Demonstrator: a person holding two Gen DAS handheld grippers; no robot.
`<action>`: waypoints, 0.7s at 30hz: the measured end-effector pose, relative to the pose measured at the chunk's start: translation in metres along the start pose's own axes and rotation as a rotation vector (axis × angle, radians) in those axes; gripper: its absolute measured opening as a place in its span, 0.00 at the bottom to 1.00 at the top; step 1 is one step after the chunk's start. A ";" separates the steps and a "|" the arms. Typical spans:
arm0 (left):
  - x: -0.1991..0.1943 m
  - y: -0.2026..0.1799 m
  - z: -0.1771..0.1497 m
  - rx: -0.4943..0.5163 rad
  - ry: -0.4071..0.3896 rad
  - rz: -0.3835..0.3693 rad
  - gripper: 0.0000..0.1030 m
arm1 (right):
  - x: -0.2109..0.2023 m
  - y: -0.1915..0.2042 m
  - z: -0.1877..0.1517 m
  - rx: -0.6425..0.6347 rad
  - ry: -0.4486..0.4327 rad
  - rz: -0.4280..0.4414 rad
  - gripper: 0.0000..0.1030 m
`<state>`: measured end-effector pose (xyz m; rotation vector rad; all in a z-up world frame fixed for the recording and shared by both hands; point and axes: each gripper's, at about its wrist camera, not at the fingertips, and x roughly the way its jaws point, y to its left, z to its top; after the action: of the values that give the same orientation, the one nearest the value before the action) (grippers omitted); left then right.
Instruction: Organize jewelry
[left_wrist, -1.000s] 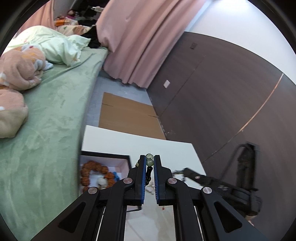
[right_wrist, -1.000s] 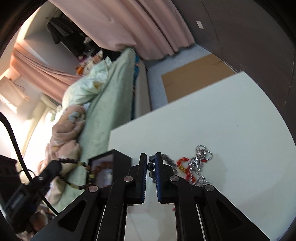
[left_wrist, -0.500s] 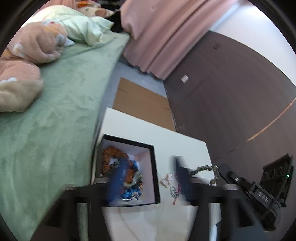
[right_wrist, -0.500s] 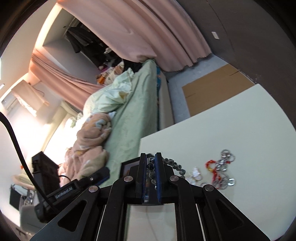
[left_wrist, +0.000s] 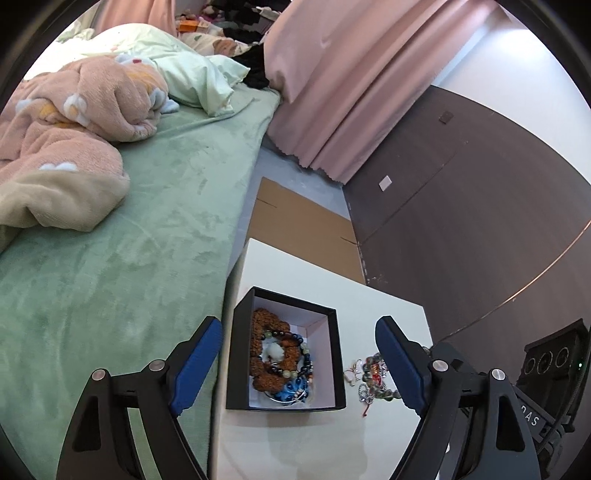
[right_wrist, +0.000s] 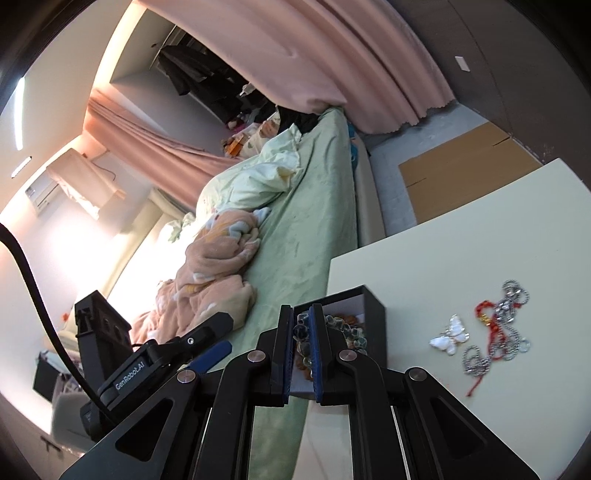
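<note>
Two grippers now differ: our left gripper (left_wrist: 299, 363), its jaws opening with nothing pinched, has dropped its beads into the black square box (left_wrist: 284, 354) between them, while our right gripper (right_wrist: 303, 354) jaws stay narrow on a grey-green bead bracelet (right_wrist: 301, 332), next for boxing.

"GenRobot.AI" stands on the left claw (right_wrist: 207, 341).

My left camera looks down close over the black box (left_wrist: 284, 406); my right camera faces it from beside. Both share the table (right_wrist: 461, 258).
</note>
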<state>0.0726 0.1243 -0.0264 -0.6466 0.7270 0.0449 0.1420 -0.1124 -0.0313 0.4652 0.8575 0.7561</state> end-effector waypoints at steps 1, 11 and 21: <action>0.000 0.000 0.000 0.002 0.001 0.000 0.83 | 0.003 0.001 -0.001 0.000 0.004 0.002 0.10; 0.002 0.000 -0.001 0.016 0.007 0.012 0.83 | 0.028 -0.012 -0.003 0.061 0.077 -0.029 0.47; 0.011 -0.019 -0.010 0.057 0.029 -0.008 0.83 | -0.017 -0.048 0.005 0.114 0.029 -0.078 0.48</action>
<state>0.0803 0.1015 -0.0288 -0.5971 0.7506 0.0074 0.1578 -0.1569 -0.0506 0.5199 0.9437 0.6461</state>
